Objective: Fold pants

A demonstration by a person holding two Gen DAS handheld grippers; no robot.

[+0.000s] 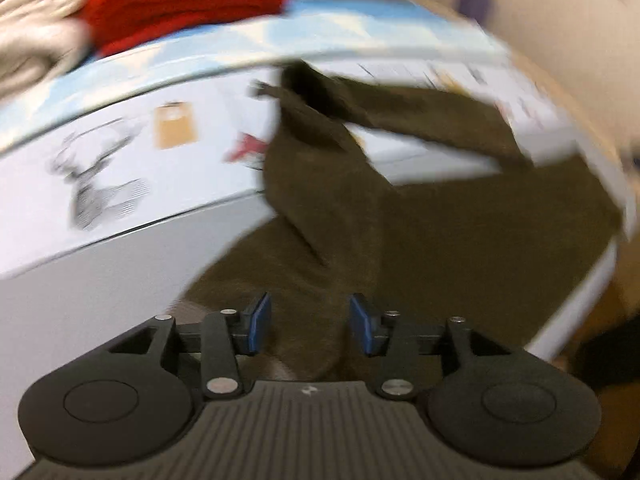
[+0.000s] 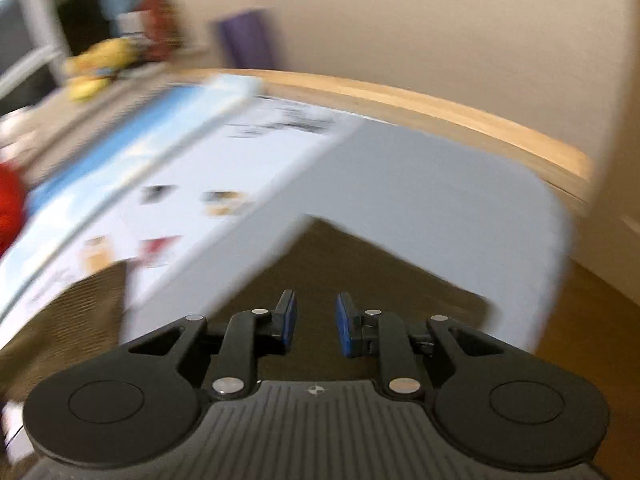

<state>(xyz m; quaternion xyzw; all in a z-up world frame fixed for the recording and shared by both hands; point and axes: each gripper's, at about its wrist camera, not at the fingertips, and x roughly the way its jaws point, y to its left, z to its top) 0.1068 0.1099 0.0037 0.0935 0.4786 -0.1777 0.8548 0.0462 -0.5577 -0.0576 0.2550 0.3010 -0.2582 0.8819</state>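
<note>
One pair of olive-brown pants (image 1: pixel 460 240) lies spread on the white surface (image 1: pixel 100 272), partly folded: in the left wrist view a broad panel fills the ground directly ahead of and under the left claw (image 1: pixel 310 324), a doubled fold ridge runs from near the claw up and away toward the far side, and a narrower strip, probably a leg or the waistband, angles off to the right near the printed sheet (image 1: pixel 120 160). Long axis of the garment, as far as motion blur allows, runs away from the left claw and slightly rightward. Left claw: jaws parted, blue pads (image 1: pixel 260 322) clear of the fabric, nothing gripped; cloth shows between and below them but is not pinched. In the right wrist view a corner of the same cloth (image 2: pixel 360 272) points away from the right claw (image 2: pixel 316 326), which hangs just above it, jaws parted a little less widely, pads (image 2: pixel 344 328) empty. A second patch of fabric shows at lower left of that view. Judgement: both claws sit over the near edge of the pants, left over the thicker folded part, right over a flat corner; the next fold would draw that near edge across toward the far side. Beyond the pants: folded red cloth (image 1: pixel 184 0) and cream cloth (image 1: pixel 32 24) stacked at the far left, wooden edge (image 2: pixel 440 112) behind the surface.
</note>
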